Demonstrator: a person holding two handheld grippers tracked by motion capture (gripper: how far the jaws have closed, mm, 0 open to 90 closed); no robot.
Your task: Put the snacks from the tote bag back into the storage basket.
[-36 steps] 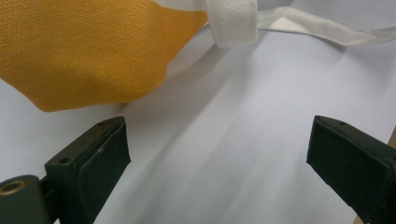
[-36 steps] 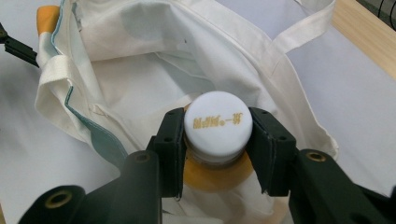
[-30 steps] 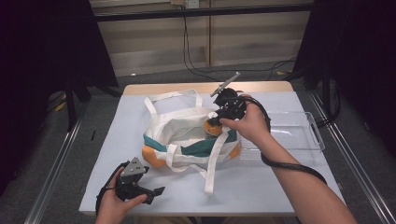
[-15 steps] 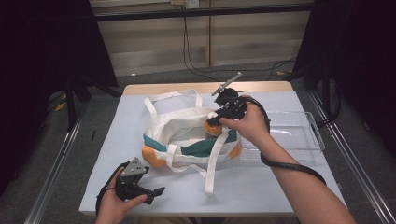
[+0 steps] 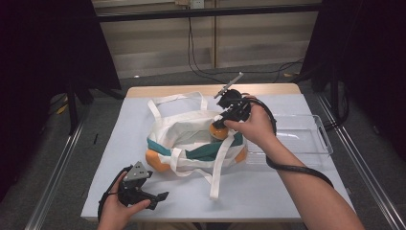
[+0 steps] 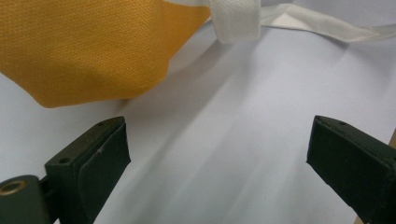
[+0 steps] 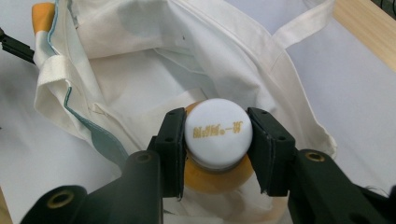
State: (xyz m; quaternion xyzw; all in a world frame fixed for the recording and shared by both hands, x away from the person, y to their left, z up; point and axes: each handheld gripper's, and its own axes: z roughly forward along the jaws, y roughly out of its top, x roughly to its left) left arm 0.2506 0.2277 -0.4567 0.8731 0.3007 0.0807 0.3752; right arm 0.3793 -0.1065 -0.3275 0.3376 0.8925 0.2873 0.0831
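Here we are pinching the bottle's [image 7: 218,154] white cap [image 7: 218,132] with the right hand-held gripper [image 7: 217,151] over the bag [image 5: 191,136]; left hand-held gripper [image 6: 219,172] is gaping beside the bag. Lifting straight should be avoiding fabric snags.

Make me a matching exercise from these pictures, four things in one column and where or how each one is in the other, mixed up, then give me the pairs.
Things:
1. orange bottle with white cap
2. left gripper
3. clear plastic tray
4. white tote bag

States:
A. lies open in the middle of the table, straps spread out
B. open, held low over the table's near edge
C. clamped at the cap by the right gripper, over the bag's opening
D. sits on the table's right side, nothing visible in it

Pairs: 1-C, 2-B, 3-D, 4-A
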